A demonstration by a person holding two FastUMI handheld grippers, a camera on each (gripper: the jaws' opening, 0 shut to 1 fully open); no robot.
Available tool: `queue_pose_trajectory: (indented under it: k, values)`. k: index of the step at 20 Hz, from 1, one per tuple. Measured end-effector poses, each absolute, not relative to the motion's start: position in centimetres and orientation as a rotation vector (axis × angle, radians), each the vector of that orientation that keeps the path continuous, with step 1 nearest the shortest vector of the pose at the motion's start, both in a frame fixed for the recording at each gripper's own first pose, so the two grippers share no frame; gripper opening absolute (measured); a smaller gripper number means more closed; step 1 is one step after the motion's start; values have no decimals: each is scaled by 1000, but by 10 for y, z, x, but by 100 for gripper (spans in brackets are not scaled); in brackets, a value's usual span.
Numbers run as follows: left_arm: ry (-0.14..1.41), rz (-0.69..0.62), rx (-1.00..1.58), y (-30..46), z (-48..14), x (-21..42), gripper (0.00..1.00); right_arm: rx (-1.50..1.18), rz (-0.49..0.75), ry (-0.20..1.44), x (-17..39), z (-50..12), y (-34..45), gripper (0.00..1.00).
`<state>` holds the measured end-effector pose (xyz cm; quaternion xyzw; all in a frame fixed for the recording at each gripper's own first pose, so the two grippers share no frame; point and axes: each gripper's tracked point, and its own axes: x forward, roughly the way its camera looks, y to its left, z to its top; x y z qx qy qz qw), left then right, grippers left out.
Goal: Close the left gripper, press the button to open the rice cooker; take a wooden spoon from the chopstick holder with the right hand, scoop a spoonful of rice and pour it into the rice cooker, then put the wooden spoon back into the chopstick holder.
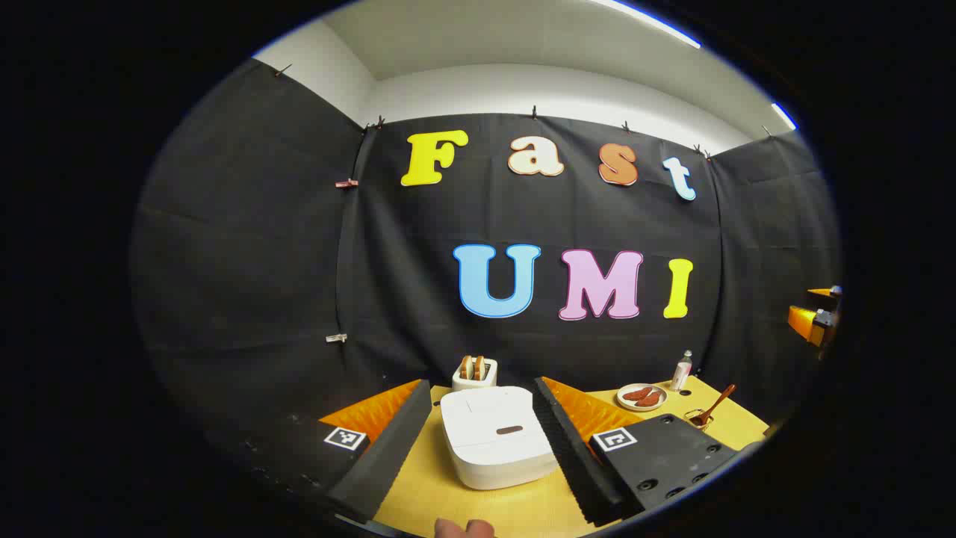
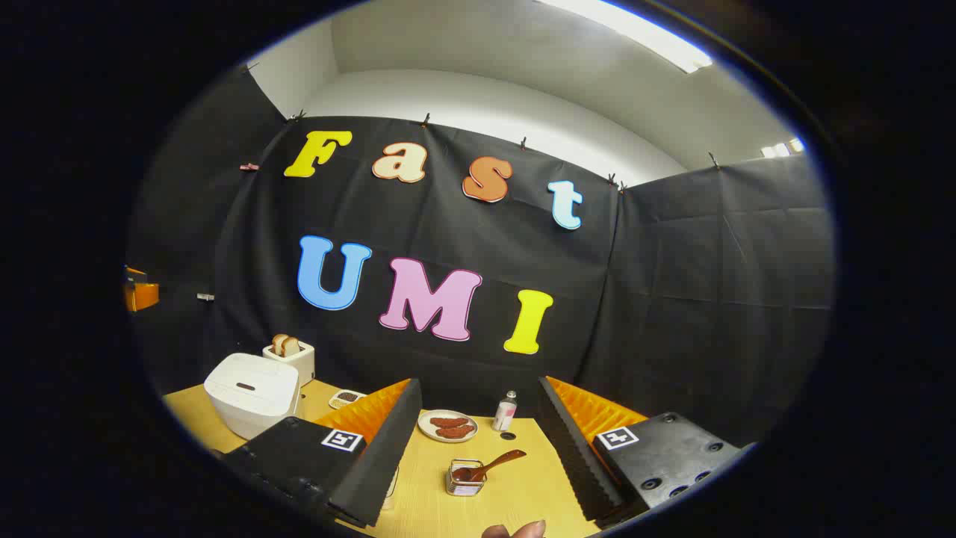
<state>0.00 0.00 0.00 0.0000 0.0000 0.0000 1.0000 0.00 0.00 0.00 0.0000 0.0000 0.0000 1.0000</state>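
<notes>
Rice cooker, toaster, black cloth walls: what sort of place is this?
Probably a staged kitchen booth, not a real kitchen: a rice cooker, a toaster and a plate of food sit on one yellow table ringed by black cloth.

Rice cooker: smooth white plastic shell with a soft satin sheen, lid shut. Toaster: the same smooth white plastic look, with matt brown slices of bread standing in it. Tabletop: matt yellow surface with a fine woven or grained texture. Wooden spoon: glossy, dark reddish-brown wood. Chopstick holder: thin shiny metal wire frame. Plate: smooth pale glazed ware carrying matt, rough reddish-brown food. Bottle: clear glossy body with a pale cap. Booth wall: matt black cloth, creased and clipped along its top edge. Pads of the left gripper: ribbed, matt surface.
</notes>
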Motion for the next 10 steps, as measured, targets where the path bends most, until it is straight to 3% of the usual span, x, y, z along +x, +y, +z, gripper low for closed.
queue_pose_trajectory:
  k: [10]
  values:
    - [6, 18, 24, 8, -1, 7, 94, -37, 3, 9, 2, -5, 8, 97]
